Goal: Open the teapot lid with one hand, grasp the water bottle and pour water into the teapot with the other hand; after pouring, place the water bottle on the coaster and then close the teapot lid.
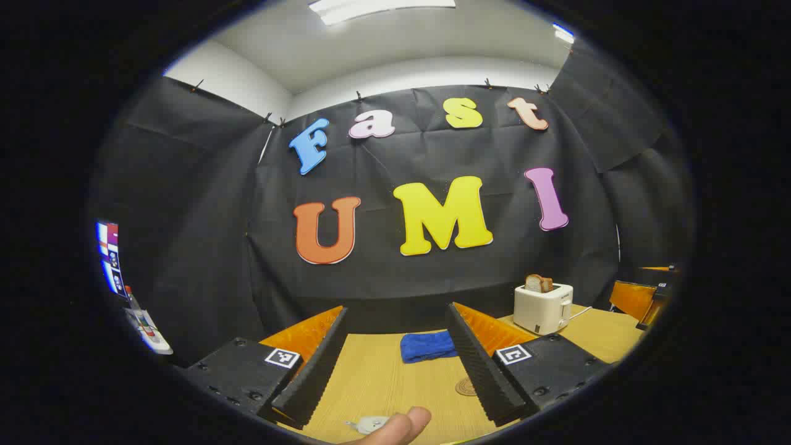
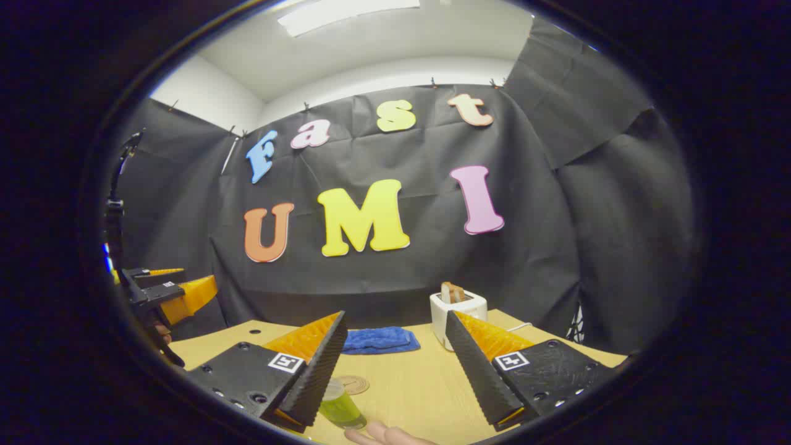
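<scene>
- Fingertip [image 1: 401, 425] at bottom centre of the left gripper view, beside a small white object [image 1: 371, 424].
- Bottle [image 2: 341, 406], lower centre of the right gripper view, beside the coaster [image 2: 353, 384].
- Left gripper [image 1: 395, 358] wide open, empty.
- Right gripper [image 2: 395, 364] wide open, empty.
- Blue cloth [image 2: 378, 340] and toaster [image 2: 457, 309] farther back on the tabletop [image 2: 408, 383].

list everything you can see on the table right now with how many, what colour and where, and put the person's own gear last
Table: one, light wood, under everything.
Cloth: one, blue, folded, at the back of the table by the wall.
Toaster: one, white, with a brown slice sticking up, back right of the cloth.
Coaster: one, round, tan, flat in front of the cloth.
Water bottle: one, clear with green liquid, beside the right tool's near finger.
Small pale object: one, near table edge; too cut off to identify.
Fingertip: one, at the lower edge.
Left tool: one, open.
Right tool: one, open.
</scene>
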A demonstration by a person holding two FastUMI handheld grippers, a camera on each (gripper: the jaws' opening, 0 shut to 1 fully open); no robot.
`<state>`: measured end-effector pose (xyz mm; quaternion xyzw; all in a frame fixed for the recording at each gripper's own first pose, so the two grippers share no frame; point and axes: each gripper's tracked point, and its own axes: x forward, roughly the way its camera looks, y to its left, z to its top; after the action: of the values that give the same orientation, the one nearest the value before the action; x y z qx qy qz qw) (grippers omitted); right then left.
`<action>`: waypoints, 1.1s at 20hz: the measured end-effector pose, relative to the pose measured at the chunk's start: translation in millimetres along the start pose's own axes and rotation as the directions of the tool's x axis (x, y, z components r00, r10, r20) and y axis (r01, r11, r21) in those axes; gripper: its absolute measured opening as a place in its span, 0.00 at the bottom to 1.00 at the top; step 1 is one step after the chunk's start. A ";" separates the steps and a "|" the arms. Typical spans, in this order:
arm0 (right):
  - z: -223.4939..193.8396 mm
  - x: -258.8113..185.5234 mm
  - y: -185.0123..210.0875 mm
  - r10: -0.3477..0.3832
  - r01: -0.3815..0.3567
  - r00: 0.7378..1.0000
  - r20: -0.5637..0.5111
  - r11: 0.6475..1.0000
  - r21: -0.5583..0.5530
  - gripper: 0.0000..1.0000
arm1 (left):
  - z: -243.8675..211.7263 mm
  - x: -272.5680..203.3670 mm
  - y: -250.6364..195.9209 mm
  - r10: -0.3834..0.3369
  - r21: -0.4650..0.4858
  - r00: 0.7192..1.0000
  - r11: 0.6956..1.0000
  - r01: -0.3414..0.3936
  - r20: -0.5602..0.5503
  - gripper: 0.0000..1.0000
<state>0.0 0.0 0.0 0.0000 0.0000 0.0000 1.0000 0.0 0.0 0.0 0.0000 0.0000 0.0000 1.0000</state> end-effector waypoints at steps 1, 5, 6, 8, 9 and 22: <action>-1.0 -1.6 10.1 0.017 -0.017 1.000 0.005 0.999 -0.032 0.92 | -4.2 -3.1 11.1 0.020 -0.006 1.000 1.000 -0.020 -0.004 0.99; -11.0 -6.6 26.6 0.058 -0.059 0.998 -0.009 0.998 -0.024 0.96 | -30.6 -20.1 32.1 0.068 0.017 0.995 0.998 -0.066 -0.072 0.99; -16.1 -8.5 24.0 0.062 -0.063 0.998 -0.026 0.998 -0.023 0.96 | -37.7 -25.7 36.5 0.083 0.027 0.992 0.996 -0.081 -0.091 0.99; -20.8 -12.9 13.2 0.047 -0.048 0.998 -0.047 0.998 -0.027 0.96 | -42.1 -34.5 35.9 0.085 0.032 0.992 0.996 -0.083 -0.098 0.99; -22.2 -15.7 8.1 0.042 -0.044 0.998 -0.053 0.999 -0.028 0.96 | -46.1 -39.1 34.9 0.088 0.033 0.990 0.996 -0.085 -0.111 0.99; -43.8 -40.1 -2.8 0.068 -0.070 0.995 -0.076 0.997 -0.020 0.96 | -92.0 -46.2 33.2 0.032 -0.028 0.985 0.999 -0.037 -0.167 0.99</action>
<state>-40.1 -2.8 -43.8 -0.0111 0.0375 0.0345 0.9986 -46.2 33.2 -92.0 -0.0155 0.0835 0.0172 0.9962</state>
